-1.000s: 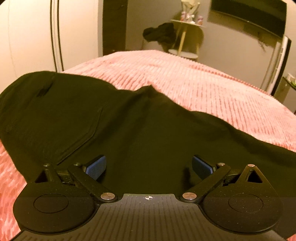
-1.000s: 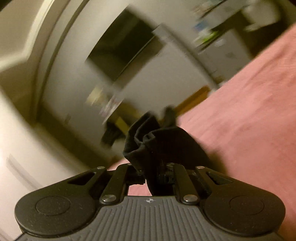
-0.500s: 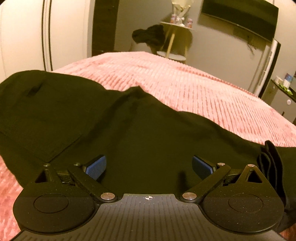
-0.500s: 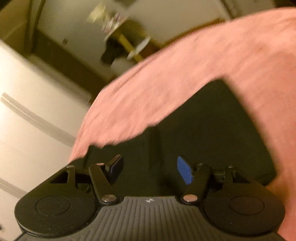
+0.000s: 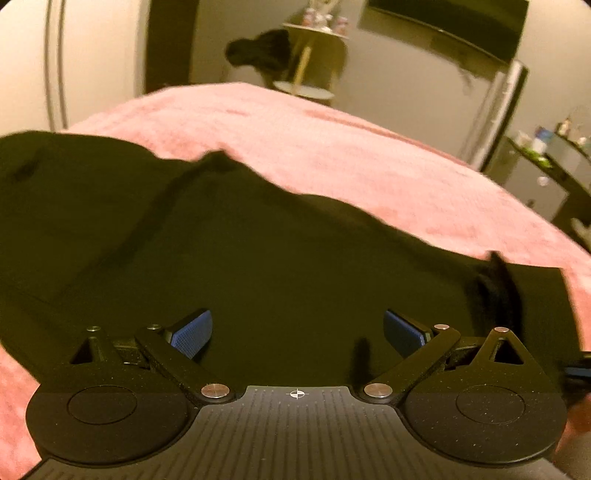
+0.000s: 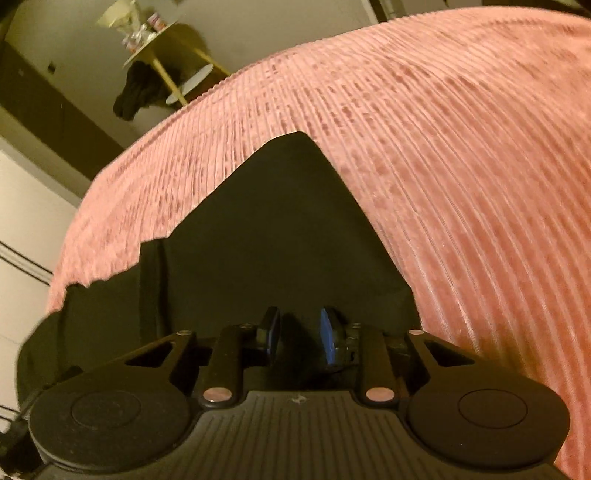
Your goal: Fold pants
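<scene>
- One pair of dark pants (image 5: 258,258) lies spread on the bed (image 5: 369,155), under both tools; in the right wrist view a corner of the cloth (image 6: 295,140) points to 12 o'clock.
- Two tools: the left tool (image 5: 297,330) tilts down over the pants, released, blue pads (image 5: 192,332) wide apart with nothing gripped.
- Right tool (image 6: 300,338) tilts steeply down; its jaws have just been closing and stand narrow, dark cloth showing between them; whether the pads press it I cannot tell.
- One pink ribbed bedspread (image 6: 461,184) covers the bed.
- One small round side table (image 5: 314,33) stands at 12 o'clock by the wall, dark clothing (image 5: 262,51) hanging from it.
</scene>
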{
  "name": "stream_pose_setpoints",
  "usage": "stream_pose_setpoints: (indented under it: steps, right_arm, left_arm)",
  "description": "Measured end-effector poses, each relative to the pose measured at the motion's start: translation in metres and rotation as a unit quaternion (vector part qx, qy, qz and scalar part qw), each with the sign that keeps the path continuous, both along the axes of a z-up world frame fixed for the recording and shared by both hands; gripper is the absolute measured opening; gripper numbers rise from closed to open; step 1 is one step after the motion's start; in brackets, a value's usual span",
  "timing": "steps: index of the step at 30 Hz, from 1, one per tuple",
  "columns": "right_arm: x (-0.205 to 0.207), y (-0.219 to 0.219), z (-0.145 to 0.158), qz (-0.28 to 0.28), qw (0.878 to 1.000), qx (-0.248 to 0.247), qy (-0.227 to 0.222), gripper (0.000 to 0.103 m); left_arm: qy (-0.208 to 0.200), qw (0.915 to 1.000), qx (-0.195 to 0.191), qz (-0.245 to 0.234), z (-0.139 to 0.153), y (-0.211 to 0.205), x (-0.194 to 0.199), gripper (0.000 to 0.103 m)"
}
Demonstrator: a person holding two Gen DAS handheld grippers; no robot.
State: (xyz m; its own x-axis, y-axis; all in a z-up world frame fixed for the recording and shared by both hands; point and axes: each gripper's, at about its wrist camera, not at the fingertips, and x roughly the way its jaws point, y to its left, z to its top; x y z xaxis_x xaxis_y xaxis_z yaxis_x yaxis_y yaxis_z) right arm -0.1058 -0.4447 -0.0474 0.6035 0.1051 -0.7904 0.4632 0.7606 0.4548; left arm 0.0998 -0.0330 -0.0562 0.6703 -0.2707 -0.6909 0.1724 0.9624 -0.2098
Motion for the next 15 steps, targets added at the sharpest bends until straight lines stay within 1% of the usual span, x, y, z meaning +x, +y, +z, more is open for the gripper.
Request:
stream_pose_setpoints:
  steps: [2, 4, 7, 9, 10, 11, 12, 13, 15]
  right_arm:
    - [0.003, 0.003, -0.002, 0.018, 1.0, -0.021, 0.013, 0.024]
    - [0.01, 0.012, 0.001, 0.043, 0.997, -0.059, 0.03, 0.024]
    - [0.015, 0.028, 0.005, 0.074, 0.989, -0.113, 0.052, 0.026]
    - [0.012, 0.032, 0.008, 0.079, 0.988, -0.126, 0.05, 0.03]
    - [0.008, 0.031, 0.01, 0.072, 0.989, -0.12, 0.038, 0.034]
    - [0.004, 0.026, 0.011, 0.058, 0.992, -0.11, 0.023, 0.043]
    - [-0.005, 0.019, 0.013, 0.034, 0.995, -0.096, 0.007, 0.048]
    - [-0.015, 0.012, 0.016, 0.0, 0.996, -0.084, -0.012, 0.055]
    - [-0.034, 0.002, 0.02, -0.049, 0.996, -0.063, -0.049, 0.062]
  left_arm:
    - [0.009, 0.9997, -0.019, -0.013, 0.004, -0.012, -0.004, 0.102]
    - [0.022, 0.9985, -0.037, -0.034, 0.007, -0.029, -0.006, 0.102]
    - [0.041, 0.9967, -0.045, -0.053, 0.007, -0.053, -0.007, 0.102]
    - [0.054, 0.9952, -0.051, -0.063, 0.007, -0.066, -0.005, 0.102]
    - [0.059, 0.9942, -0.058, -0.068, 0.007, -0.07, -0.005, 0.102]
    - [0.067, 0.9928, -0.067, -0.074, 0.007, -0.075, -0.004, 0.102]
    - [0.076, 0.9911, -0.076, -0.079, 0.006, -0.079, -0.002, 0.102]
    - [0.087, 0.9891, -0.082, -0.085, 0.005, -0.083, 0.001, 0.102]
    - [0.116, 0.9847, -0.09, -0.093, -0.002, -0.091, 0.007, 0.102]
